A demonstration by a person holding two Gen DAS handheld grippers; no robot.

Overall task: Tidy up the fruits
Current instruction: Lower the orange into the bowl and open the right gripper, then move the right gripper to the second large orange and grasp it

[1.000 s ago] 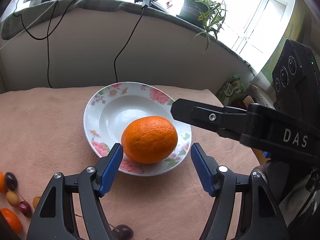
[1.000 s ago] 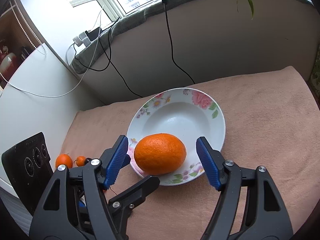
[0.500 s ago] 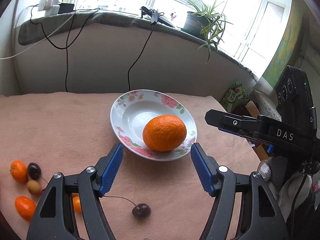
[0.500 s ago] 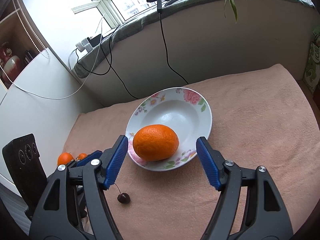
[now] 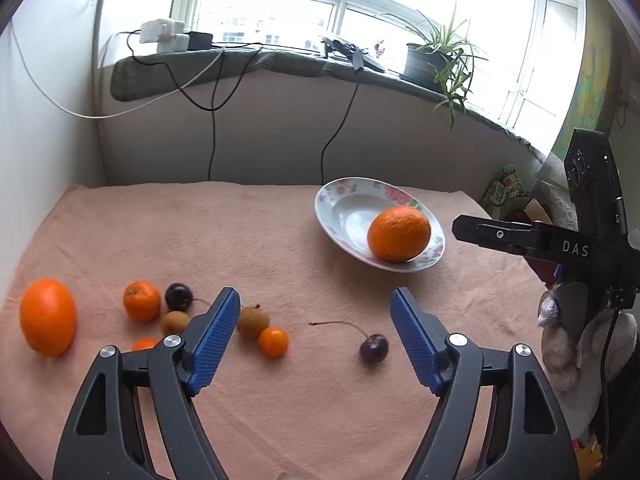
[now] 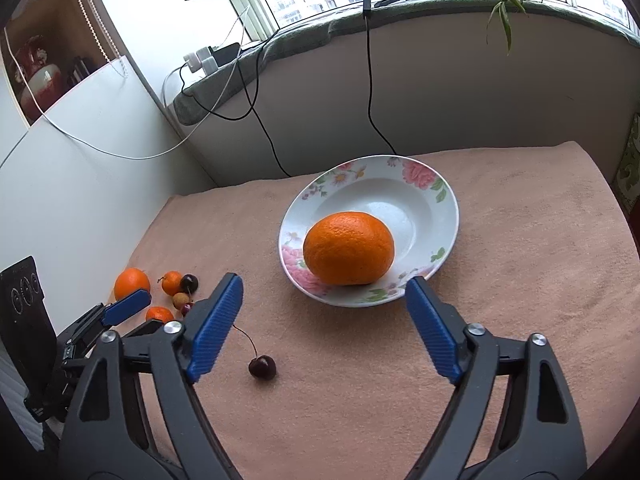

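A pale pink terry cloth (image 5: 280,240) covers my work surface, which runs up to a white wall below a bright window with a grey-padded sill, black and white cables and a potted spider plant (image 5: 444,56).

On the right side of the cloth sits a shallow white porcelain plate with a pink floral rim (image 6: 436,188), and a large round orange (image 6: 349,254) rests in it, toward its near left edge.

The other fruits lie on the cloth off to the left. From my left camera I see a second big orange (image 5: 48,316) farthest left, then a small tangerine (image 5: 141,301), a dark cherry (image 5: 179,297) just beside it, a small brown lychee-like fruit (image 5: 175,322), a larger brown one (image 5: 252,322) and a tiny orange kumquat (image 5: 273,342) touching it. Another small orange fruit (image 5: 145,344) peeks out behind my finger. One lone dark cherry with a long stem (image 5: 374,348) lies apart from the cluster, between it and the plate.

My left gripper (image 5: 314,340) hovers over the cloth with its blue-padded jaws spreading wider; they grip nothing, and the lone cherry sits on the cloth below the gap.

My right gripper (image 6: 324,326) hangs just short of the plate, its jaws also widening and empty, with the orange in the plate showing beyond the gap, untouched.
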